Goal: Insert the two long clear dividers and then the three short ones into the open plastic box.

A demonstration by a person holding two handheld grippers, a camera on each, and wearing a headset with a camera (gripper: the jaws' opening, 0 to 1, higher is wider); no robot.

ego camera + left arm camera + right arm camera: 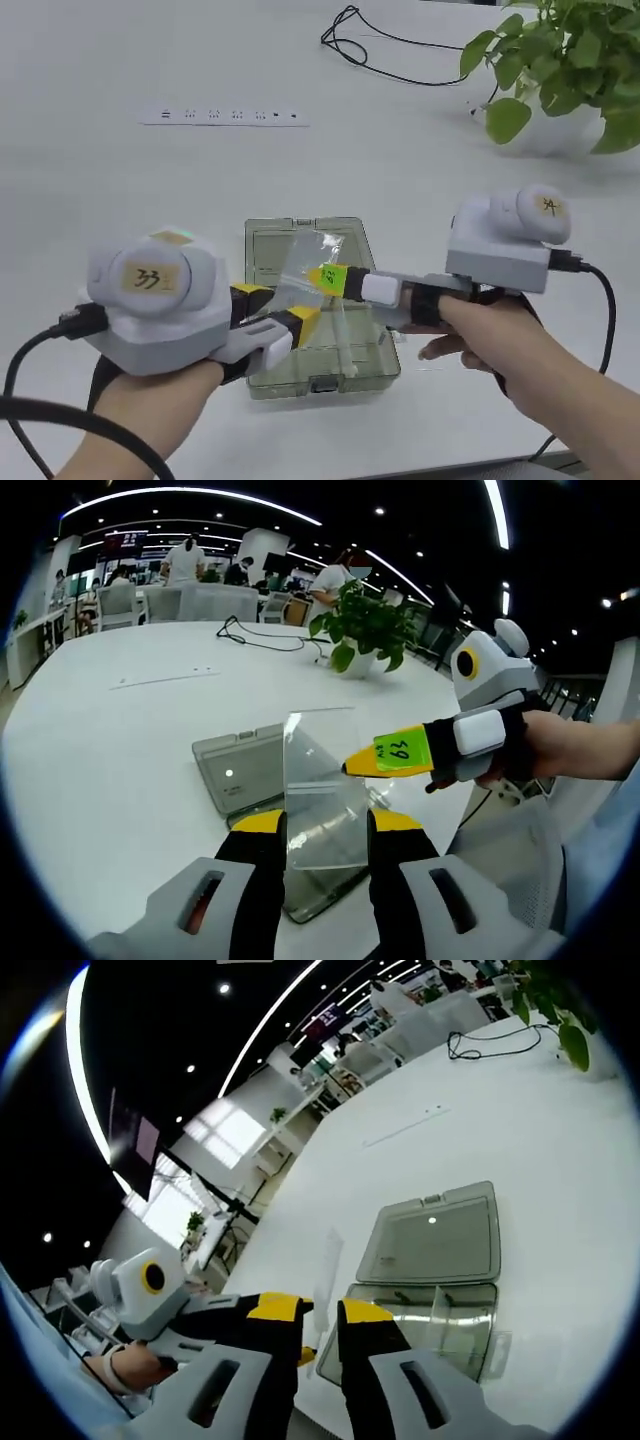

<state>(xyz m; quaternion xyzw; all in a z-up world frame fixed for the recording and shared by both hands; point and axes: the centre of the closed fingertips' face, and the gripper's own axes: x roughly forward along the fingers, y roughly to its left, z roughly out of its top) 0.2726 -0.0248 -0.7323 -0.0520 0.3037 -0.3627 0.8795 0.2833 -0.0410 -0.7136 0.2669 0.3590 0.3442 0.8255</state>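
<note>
Yellow-tipped left tongs at the lower left of the head view clamp a clear divider across its width, the sheet spanning the gap between both jaws. Reaching in from the right, the right tongs pinch the same divider at its edge. It hangs tilted just above the open plastic box, mid-frame on the white worktop. Beyond lie a power strip, a black cable and, upper right, a potted plant.
</note>
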